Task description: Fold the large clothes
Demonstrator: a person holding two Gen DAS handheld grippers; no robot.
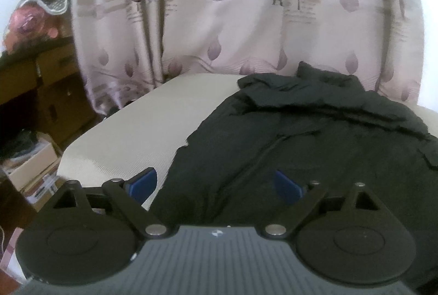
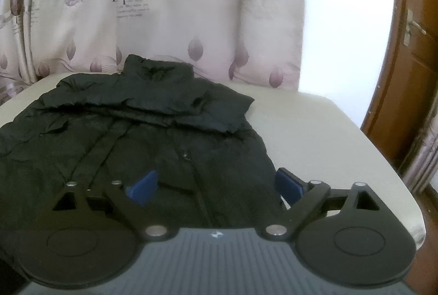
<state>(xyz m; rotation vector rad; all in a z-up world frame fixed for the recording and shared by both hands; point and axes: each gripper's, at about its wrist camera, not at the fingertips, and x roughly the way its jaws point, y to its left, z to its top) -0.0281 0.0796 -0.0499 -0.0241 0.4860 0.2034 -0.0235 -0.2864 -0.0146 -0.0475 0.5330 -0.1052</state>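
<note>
A large black jacket lies flat on a cream padded surface, collar at the far end, both sleeves folded across the upper chest. My left gripper hovers open over the jacket's near left edge, its blue pads wide apart with nothing between them. In the right wrist view the same black jacket fills the left and middle. My right gripper is open above the jacket's near right edge, one blue pad past the hem over the cream surface. Neither gripper grips the cloth.
A pale curtain with purple leaf prints hangs right behind the surface. Brown cardboard boxes and clutter stand off its left side. A wooden door with a handle is at the right.
</note>
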